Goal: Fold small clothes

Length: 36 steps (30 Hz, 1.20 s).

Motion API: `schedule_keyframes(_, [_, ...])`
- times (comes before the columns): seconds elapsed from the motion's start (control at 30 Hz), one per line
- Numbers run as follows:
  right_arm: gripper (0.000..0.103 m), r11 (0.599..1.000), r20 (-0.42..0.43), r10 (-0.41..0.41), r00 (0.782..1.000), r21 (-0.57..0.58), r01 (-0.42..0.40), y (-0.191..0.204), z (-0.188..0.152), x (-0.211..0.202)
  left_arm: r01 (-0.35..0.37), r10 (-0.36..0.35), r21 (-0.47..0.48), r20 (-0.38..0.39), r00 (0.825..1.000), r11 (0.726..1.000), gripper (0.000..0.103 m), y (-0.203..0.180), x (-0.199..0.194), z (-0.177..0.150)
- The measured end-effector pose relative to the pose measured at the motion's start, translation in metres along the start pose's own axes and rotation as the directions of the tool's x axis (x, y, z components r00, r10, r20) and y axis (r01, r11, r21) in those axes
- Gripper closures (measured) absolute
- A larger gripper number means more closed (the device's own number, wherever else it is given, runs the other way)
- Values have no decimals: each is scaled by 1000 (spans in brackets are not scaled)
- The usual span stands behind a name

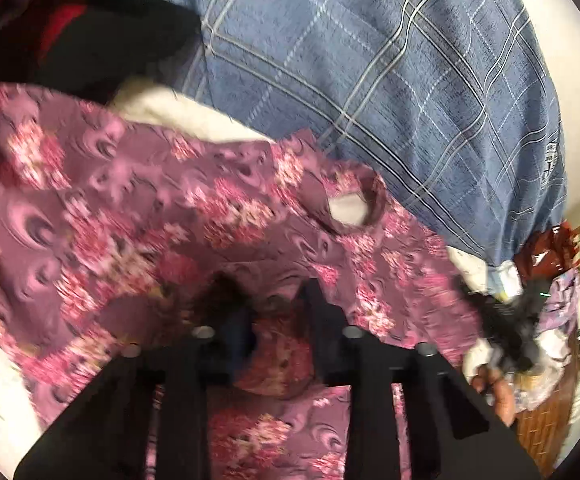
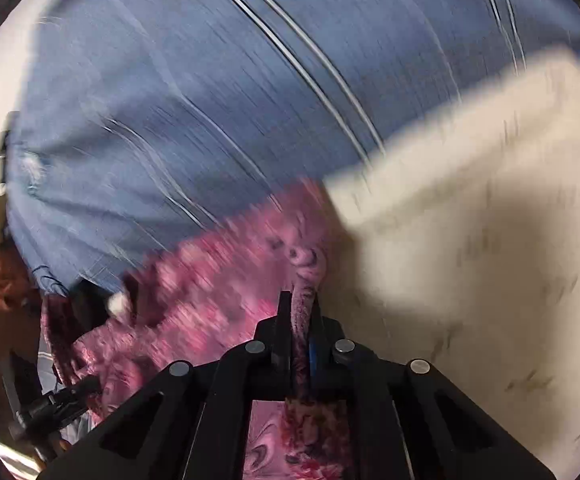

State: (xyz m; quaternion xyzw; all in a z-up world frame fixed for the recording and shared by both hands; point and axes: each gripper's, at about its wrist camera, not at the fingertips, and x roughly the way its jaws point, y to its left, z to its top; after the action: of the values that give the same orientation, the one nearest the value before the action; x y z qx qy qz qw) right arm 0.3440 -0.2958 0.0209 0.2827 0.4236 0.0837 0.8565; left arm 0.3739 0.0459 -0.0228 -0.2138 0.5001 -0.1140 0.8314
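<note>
Pink floral garment [image 1: 138, 208] spread over the cream bed cover [image 1: 178, 114], neck opening [image 1: 352, 210] toward the blue plaid cloth [image 1: 370, 80] and partly against it. Dark red-and-black fabric [image 1: 90, 40] bunched beyond the garment's far edge.

Left gripper [image 1: 274, 320]: fingers set apart with floral cloth bunched between; clamped or merely resting, cannot tell. Right gripper [image 2: 300, 316]: fingers clenched on a thin fold of the garment's edge, beside bare bed cover [image 2: 470, 260]. Both views motion-blurred.

Handling, as judgement: light, limp, thin; likely to sag and drag between grips. Best taken at hems or shoulder seams either side of the neck opening, kept taut.
</note>
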Motion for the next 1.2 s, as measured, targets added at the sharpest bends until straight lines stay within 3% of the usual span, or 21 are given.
schedule_keyframes(0.03, [98, 1000, 48, -4, 999, -6, 4, -1, 1, -8, -35, 35, 12, 1, 999, 999, 81, 3, 3, -2])
schedule_keyframes(0.07, [98, 999, 43, -40, 998, -4, 40, -6, 2, -6, -84, 84, 27, -14, 996, 996, 85, 7, 12, -3])
schedule_keyframes(0.1, [98, 996, -15, -84, 996, -4, 84, -14, 0, 6, -125, 127, 33, -41, 991, 992, 87, 12, 22, -5])
schedule_keyframes(0.13, [99, 989, -106, -146, 984, -17, 145, -23, -5, 22, -122, 124, 34, -48, 991, 992, 88, 17, 25, -7])
schedule_keyframes(0.2, [90, 992, -64, -127, 990, -3, 127, -22, -4, 11, -99, 99, 18, -40, 994, 995, 88, 22, 9, -7])
schedule_keyframes(0.23, [88, 987, -29, -159, 987, -1, 159, -17, -3, -2, -87, 87, -5, -24, 996, 996, 88, 25, -2, -6])
schedule_keyframes(0.27, [88, 989, 4, -147, 989, -10, 147, -13, -3, -14, -68, 68, -24, 3, 998, 997, 87, 27, -14, -7])
schedule_keyframes(0.33, [87, 998, 80, -38, 996, -43, 42, 0, -9, -42, -21, 24, -40, 72, 997, 999, 87, 25, -39, -8])
schedule_keyframes(0.4, [84, 997, 72, 14, 997, -81, -8, 12, -16, -49, -11, 12, -13, 85, 996, 1000, 81, 13, -47, -8])
schedule_keyframes(0.43, [84, 994, 50, 32, 998, -105, -26, 20, -23, -48, -7, 6, 11, 82, 997, 1000, 72, 3, -44, -9])
schedule_keyframes(0.47, [82, 992, 32, 36, 999, -119, -32, 23, -28, -45, -15, 12, 34, 73, 997, 999, 62, -5, -37, -12])
schedule_keyframes(0.5, [81, 991, 7, 27, 1000, -134, -26, 27, -35, -37, -32, 29, 49, 60, 998, 998, 59, -15, -25, -12])
schedule_keyframes(0.6, [69, 994, -76, -30, 997, -103, 22, 19, -57, -7, -103, 108, 76, -67, 992, 992, 60, -19, 25, -29])
schedule_keyframes(0.63, [69, 995, -77, -30, 997, -94, 23, 13, -67, 2, -118, 121, 93, -25, 992, 989, 60, -19, 29, -34])
schedule_keyframes(0.67, [69, 993, -14, -18, 1000, -114, 16, 13, -73, -5, -131, 131, 120, 6, 991, 984, 60, -23, 25, -37])
schedule_keyframes(0.83, [67, 989, -12, -42, 999, -146, 39, 24, -79, -1, -120, 122, 105, -19, 992, 987, 60, -24, 1, -28])
schedule_keyframes(0.9, [66, 990, -12, -26, 1000, -136, 24, 25, -78, 1, -147, 144, 106, 39, 989, 983, 56, -18, -26, -15])
schedule_keyframes(0.97, [66, 992, -8, -6, 1000, -123, 5, 16, -79, -7, -242, 233, 91, 92, 968, 966, 30, -7, -54, 6])
schedule_keyframes(1.03, [66, 993, -6, 4, 1000, -116, -4, 14, -78, -10, -329, 318, 61, 142, 937, 942, 28, 5, -74, 31])
schedule_keyframes(1.1, [66, 993, -4, 2, 1000, -118, -2, 15, -78, -9, -436, 425, 42, 158, 891, 899, 28, 19, -91, 65])
schedule_keyframes(1.2, [66, 993, -1, 0, 1000, -121, -1, 16, -78, -9, -595, 583, 68, 140, 800, 801, 26, 30, -103, 116])
